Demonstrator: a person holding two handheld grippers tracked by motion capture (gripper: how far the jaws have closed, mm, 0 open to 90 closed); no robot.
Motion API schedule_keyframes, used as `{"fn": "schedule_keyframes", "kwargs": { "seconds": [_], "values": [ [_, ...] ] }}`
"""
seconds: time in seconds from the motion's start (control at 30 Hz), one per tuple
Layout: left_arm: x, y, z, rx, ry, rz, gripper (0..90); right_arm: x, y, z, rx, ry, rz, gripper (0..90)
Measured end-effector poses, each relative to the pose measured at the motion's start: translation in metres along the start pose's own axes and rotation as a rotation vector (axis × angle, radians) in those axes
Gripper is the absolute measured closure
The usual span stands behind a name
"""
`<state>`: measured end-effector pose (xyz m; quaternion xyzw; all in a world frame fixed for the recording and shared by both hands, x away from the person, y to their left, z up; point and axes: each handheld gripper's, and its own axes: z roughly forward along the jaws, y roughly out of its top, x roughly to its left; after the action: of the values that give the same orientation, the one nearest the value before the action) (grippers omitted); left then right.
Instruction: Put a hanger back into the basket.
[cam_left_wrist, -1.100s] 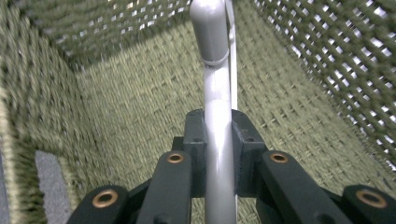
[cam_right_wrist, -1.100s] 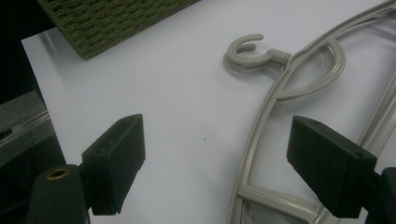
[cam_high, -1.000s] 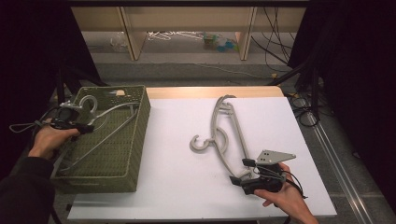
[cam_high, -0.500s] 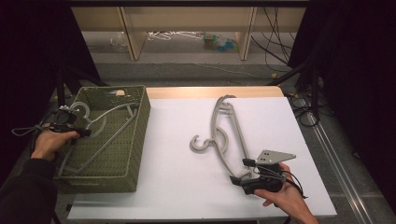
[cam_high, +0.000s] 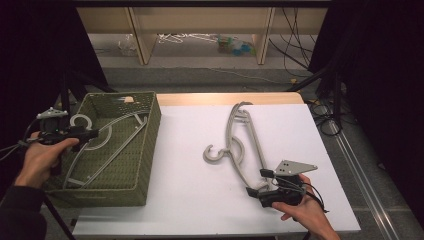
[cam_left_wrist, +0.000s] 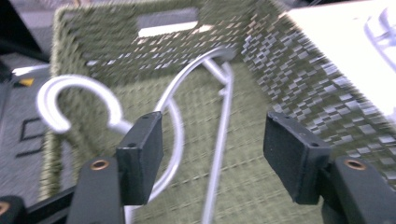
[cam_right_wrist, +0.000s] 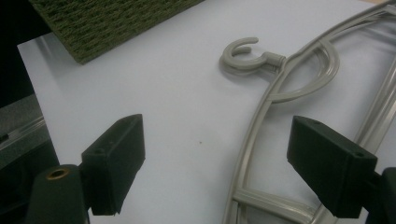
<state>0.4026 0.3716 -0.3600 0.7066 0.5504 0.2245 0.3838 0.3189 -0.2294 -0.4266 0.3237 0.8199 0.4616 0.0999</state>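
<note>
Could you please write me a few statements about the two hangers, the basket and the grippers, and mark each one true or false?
1. A hanger lies in the green basket. True.
2. The right gripper is shut on the table hanger. False: its jaws are open, with the hanger's arm between them, untouched.
3. The left gripper is open. True.
4. The table hanger's hook points away from the basket. False: in the high view it points toward the basket.
5. The basket stands on the person's right. False: it stands on the left.
</note>
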Motion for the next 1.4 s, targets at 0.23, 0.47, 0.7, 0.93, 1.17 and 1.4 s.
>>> {"fn": "schedule_keyframes", "kwargs": {
  "seconds": [0.23, 0.47, 0.7, 0.93, 1.17, 1.4],
  "values": [
    [-0.040, -0.011, -0.013, -0.091, -0.085, 0.014, 31.4, 0.000, 0.000, 0.000, -0.013, -0.001, 0.000, 20.1],
    [-0.084, -0.019, -0.020, -0.159, -0.199, 0.048, 27.2, -0.001, -0.002, 0.001, -0.010, -0.011, 0.005, 20.0],
    [-0.126, -0.030, -0.017, -0.173, -0.283, 0.106, 19.5, -0.003, -0.003, 0.001, -0.038, 0.008, 0.010, 19.2],
    [-0.165, -0.049, -0.010, -0.182, -0.367, 0.171, 18.5, -0.002, -0.003, 0.003, -0.051, 0.003, 0.010, 19.0],
    [-0.201, -0.065, -0.009, -0.204, -0.447, 0.222, 18.7, 0.000, -0.002, 0.002, -0.045, 0.001, -0.001, 18.8],
    [-0.215, -0.086, 0.000, -0.198, -0.474, 0.223, 18.6, 0.000, -0.002, 0.004, -0.031, -0.009, 0.005, 18.9]
  ]
}}
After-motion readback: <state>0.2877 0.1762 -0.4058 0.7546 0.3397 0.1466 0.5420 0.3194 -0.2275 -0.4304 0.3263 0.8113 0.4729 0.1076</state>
